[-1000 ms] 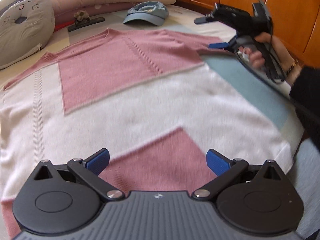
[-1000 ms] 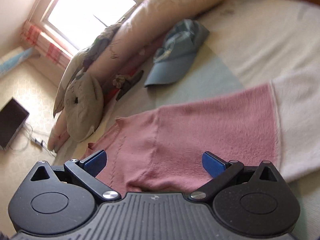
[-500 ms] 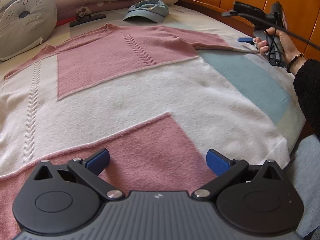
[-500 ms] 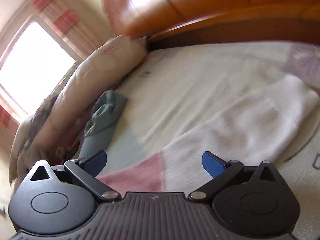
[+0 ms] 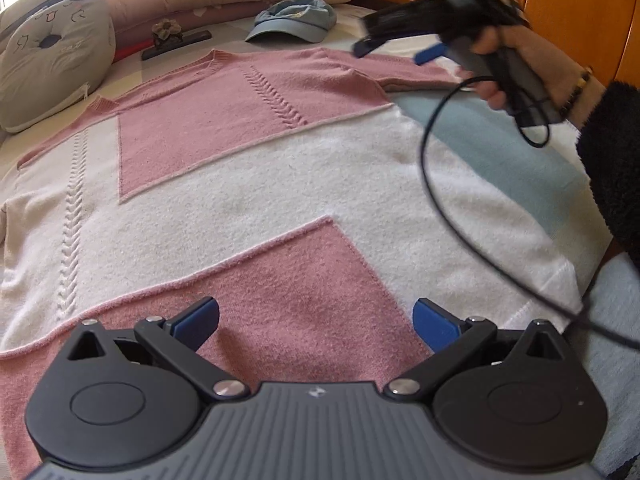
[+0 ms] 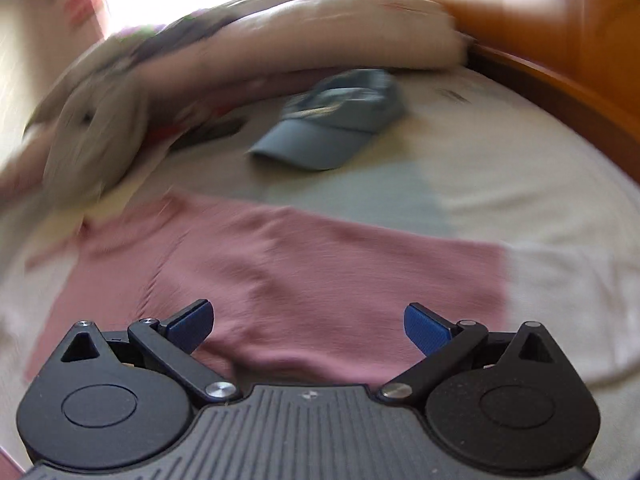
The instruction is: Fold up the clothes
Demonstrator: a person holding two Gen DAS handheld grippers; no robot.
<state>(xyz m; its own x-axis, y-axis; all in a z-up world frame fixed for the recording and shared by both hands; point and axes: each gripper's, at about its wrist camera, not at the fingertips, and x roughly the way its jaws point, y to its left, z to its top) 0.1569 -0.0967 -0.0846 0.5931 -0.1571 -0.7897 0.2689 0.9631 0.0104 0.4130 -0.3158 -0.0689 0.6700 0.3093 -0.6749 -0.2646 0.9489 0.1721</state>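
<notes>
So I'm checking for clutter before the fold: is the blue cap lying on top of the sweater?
No, the blue cap sits on the bed beyond the sweater neckline, with bare bedsheet between them.

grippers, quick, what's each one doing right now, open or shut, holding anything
Left tool: open, holding nothing, over the sweater.
Right tool: open, holding nothing, over the sweater's pink sleeve.
</notes>
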